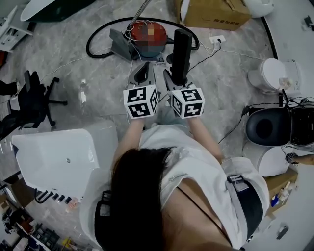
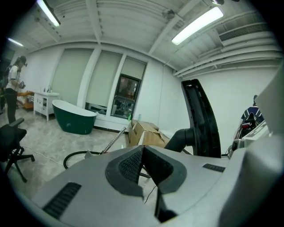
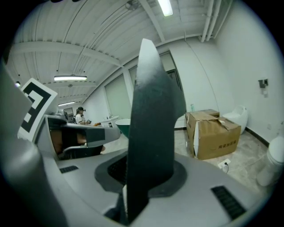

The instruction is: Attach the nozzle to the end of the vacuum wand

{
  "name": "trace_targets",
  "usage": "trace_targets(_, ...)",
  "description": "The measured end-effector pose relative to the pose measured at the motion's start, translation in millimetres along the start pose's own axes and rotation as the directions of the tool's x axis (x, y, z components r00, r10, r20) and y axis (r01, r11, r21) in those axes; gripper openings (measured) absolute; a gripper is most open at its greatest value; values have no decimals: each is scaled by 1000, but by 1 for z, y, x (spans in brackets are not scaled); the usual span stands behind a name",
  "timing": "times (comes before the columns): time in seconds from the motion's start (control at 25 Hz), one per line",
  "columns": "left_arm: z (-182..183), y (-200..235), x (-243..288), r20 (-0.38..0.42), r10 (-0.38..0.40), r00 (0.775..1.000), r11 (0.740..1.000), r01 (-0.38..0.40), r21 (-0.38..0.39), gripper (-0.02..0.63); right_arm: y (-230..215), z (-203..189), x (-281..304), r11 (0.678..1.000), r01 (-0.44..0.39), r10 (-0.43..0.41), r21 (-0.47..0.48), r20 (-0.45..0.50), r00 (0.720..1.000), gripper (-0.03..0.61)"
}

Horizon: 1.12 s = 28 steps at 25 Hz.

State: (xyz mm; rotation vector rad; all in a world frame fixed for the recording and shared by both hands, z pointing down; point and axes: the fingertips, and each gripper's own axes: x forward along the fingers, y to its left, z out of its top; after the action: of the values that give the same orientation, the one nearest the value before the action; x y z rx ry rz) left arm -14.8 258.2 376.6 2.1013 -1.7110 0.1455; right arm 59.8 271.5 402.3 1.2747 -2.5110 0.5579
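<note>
My right gripper (image 1: 170,78) is shut on a long black vacuum nozzle (image 1: 181,53), which stands up out of its jaws and fills the middle of the right gripper view (image 3: 153,119). Just left of it, my left gripper (image 1: 142,73) is shut with nothing between its pads (image 2: 133,165). From the left gripper view the nozzle (image 2: 202,119) rises at the right. Ahead on the floor lies the red vacuum cleaner (image 1: 142,45) with its black hose (image 1: 95,37), and its metal wand (image 1: 139,12) slants away from it. The wand (image 2: 112,141) also shows beyond the left jaws.
A white bathtub (image 1: 54,157) lies at the lower left, an office chair (image 1: 34,98) beside it. A cardboard box (image 1: 211,14) stands behind the vacuum. A toilet (image 1: 270,73) and a black basin (image 1: 267,127) are at the right. Cables run across the floor.
</note>
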Motion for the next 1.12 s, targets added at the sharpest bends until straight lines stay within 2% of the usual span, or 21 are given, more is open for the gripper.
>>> trace_targets(0.68,9,-36,85,-23,48,999,999,-48,-1,2,-80,22,35,998,-67,67,8,-42,997,92)
trace_targets(1.12,15,-27,97,-22,121,992,992,-121,-25,2,-90,29,49,992,-123,123,5,-56,991,92)
